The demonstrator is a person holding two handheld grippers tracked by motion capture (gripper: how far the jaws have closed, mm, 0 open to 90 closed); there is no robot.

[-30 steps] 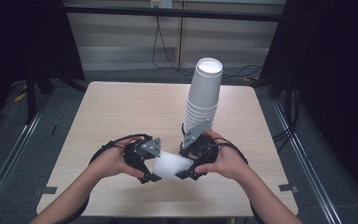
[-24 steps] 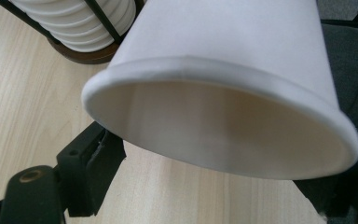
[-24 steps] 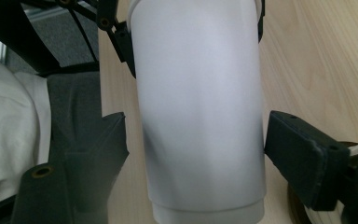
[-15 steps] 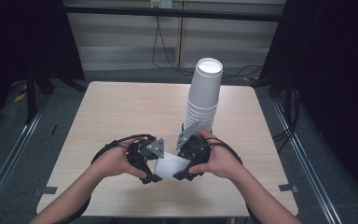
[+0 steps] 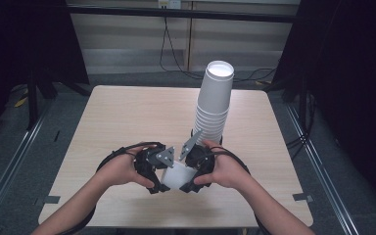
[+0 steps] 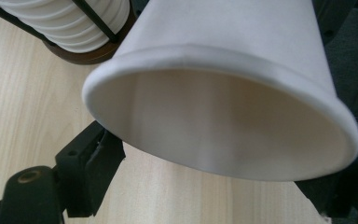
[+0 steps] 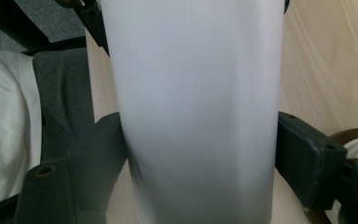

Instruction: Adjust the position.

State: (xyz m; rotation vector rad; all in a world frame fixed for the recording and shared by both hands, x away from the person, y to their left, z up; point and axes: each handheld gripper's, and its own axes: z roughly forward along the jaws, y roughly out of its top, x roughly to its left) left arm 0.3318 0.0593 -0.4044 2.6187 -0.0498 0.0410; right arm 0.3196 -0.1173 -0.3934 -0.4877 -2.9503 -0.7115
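A white paper cup (image 5: 178, 176) lies on its side just above the table, held between my two grippers. Its open rim (image 6: 223, 107) faces the left gripper (image 5: 157, 177), whose jaws sit either side of the rim's lower edge, gripping it; they have just eased slightly wider. The right gripper (image 5: 192, 180) spans the cup's body (image 7: 196, 116), and both pads (image 7: 303, 158) press its sides; these jaws have just been closing on it. A tall stack of white cups (image 5: 216, 103) stands behind the right hand.
The stack sits in a black wire holder on a brown round base (image 6: 88, 53). The light wooden table (image 5: 127, 117) spreads left and behind the hands. Dark floor, rails and cables surround it.
The right gripper has slid left along the cup toward the left gripper, so less of the cup shows between them. The left hand has stayed put.
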